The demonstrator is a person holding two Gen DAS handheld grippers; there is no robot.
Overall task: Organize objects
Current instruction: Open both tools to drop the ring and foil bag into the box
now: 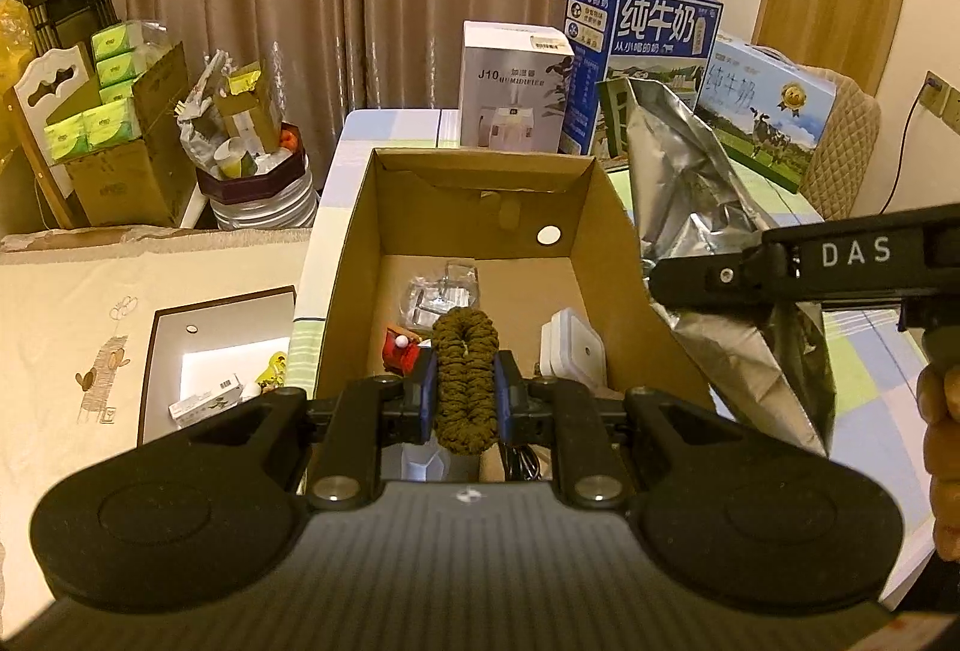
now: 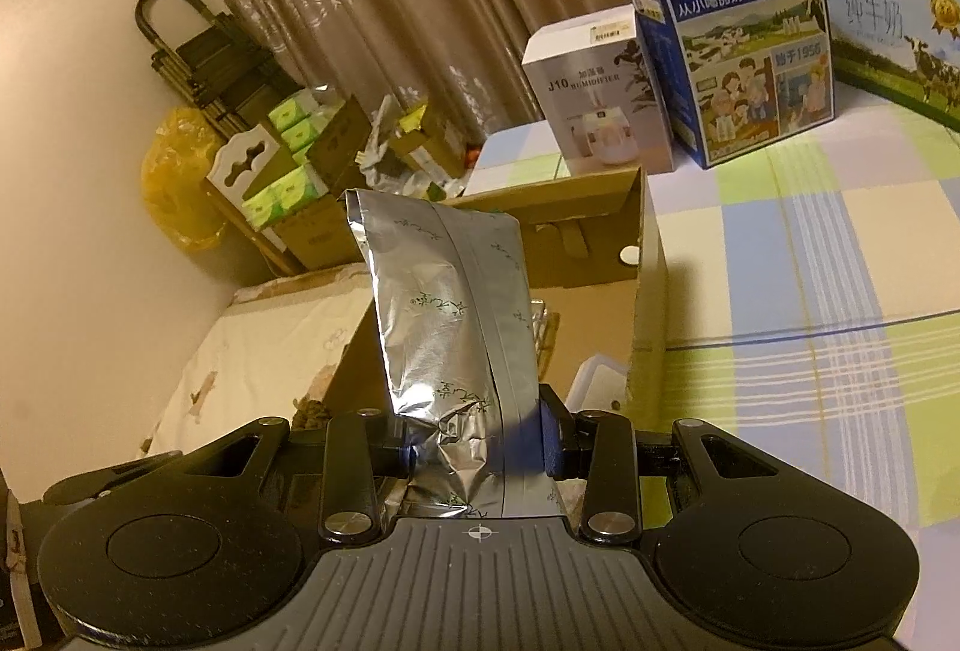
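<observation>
Left gripper [image 1: 467, 394] clamped on scrunchie [image 1: 465, 375], right gripper [image 2: 480, 450] on foil bag [image 2: 447, 315], box [image 1: 606, 243] contents half-hidden.

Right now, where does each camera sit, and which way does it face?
Left wrist: on the left gripper, facing along its fingers into the box; holds a scrunchie; a hand shows at right.
Right wrist: on the right gripper, facing the box from its right; holds a foil bag.
Shared: box, foil bag, humidifier carton, milk carton.
</observation>
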